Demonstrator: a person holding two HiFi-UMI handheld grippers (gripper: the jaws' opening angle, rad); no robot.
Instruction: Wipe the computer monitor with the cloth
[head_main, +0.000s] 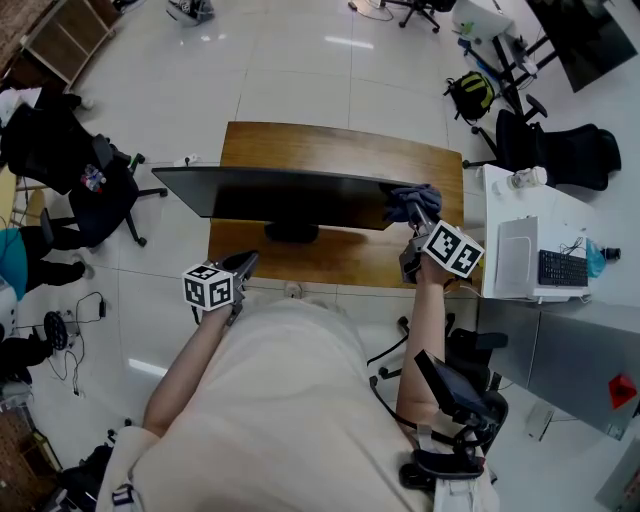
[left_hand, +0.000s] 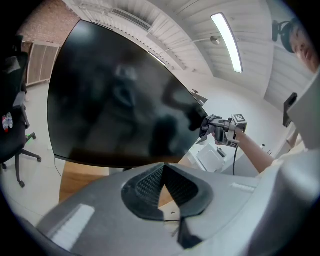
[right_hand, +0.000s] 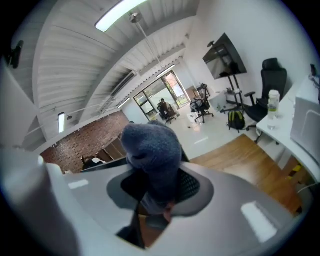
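Head view looks down on a brown wooden table (head_main: 300, 145) that stands on a pale tiled floor (head_main: 300, 60). A wide black monitor (head_main: 280, 195) stands on the table and spans most of its width, with the dark foot of its stand under its middle. Beside the table's right end is a white desk (head_main: 500, 195) with a bottle (head_main: 527, 179) lying on it. A black office chair (head_main: 70, 165) stands off the table's left end.

The person's right gripper (head_main: 416, 218) reaches to the monitor's right end, and its fingers are clamped on a blue-grey cloth (head_main: 412, 198). The bunched cloth touches the monitor at its upper right edge. Right gripper view shows the cloth (right_hand: 152, 150) gripped between the two fingers and bulging out above them. Left gripper view shows the dark screen (left_hand: 110, 100) with the cloth (left_hand: 196, 120) pressed against its right edge.

The left gripper (head_main: 246, 264) hangs at the table's front edge, left of the stand and clear of the monitor. Its fingers (left_hand: 145, 187) meet at the tips with nothing between them.
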